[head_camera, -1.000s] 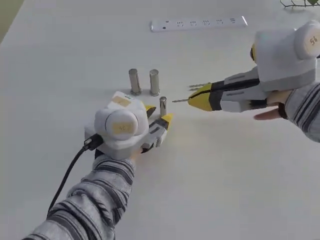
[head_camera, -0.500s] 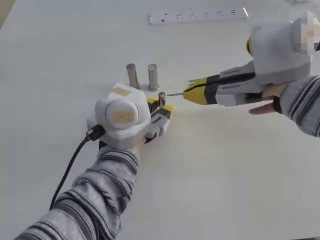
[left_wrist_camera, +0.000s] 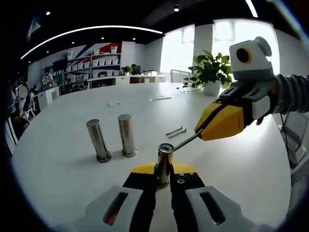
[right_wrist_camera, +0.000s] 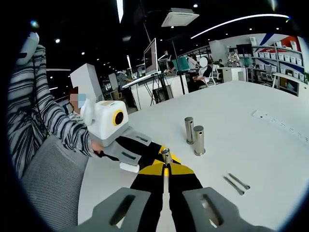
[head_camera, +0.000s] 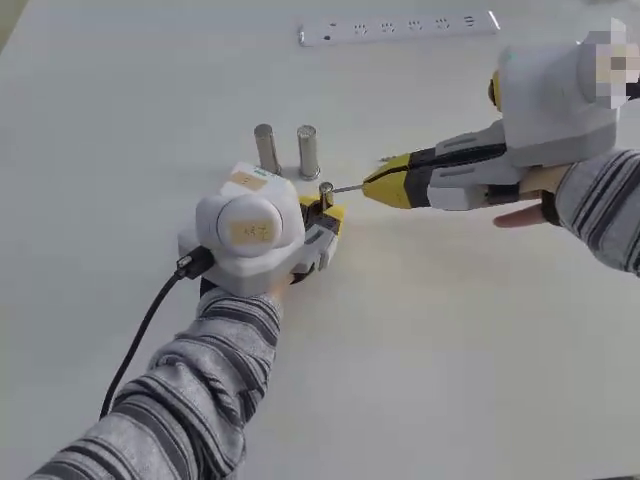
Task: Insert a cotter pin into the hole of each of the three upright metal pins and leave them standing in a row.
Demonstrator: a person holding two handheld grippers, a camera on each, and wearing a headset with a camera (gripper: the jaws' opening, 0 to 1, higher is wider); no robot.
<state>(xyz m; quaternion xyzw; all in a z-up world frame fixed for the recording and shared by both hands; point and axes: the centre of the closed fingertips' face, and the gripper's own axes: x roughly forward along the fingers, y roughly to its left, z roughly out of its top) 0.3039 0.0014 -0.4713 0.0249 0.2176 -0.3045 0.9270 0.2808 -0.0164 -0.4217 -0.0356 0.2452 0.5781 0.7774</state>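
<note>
Two upright metal pins (head_camera: 265, 148) (head_camera: 307, 150) stand side by side on the white table. In front of them stands a third metal pin (head_camera: 325, 193), with my left gripper (head_camera: 325, 212) shut on its lower part. My right gripper (head_camera: 372, 186) comes in from the right, shut on a thin cotter pin (head_camera: 348, 187). The cotter pin's tip touches the held pin's top. The left gripper view shows the held pin (left_wrist_camera: 164, 164), the cotter pin (left_wrist_camera: 186, 141) and the right gripper (left_wrist_camera: 224, 121). In the right gripper view the held pin (right_wrist_camera: 166, 157) stands straight ahead of my right gripper (right_wrist_camera: 166, 174).
Two spare cotter pins (right_wrist_camera: 235, 182) (left_wrist_camera: 175, 130) lie on the table to the right of the standing pins. A white power strip (head_camera: 400, 27) lies at the far edge. A black cable (head_camera: 150, 320) trails from the left gripper toward the person.
My right gripper has moved left with the cotter pin, closing the gap until its tip reaches the held pin's top. The left gripper has kept hold of the pin.
</note>
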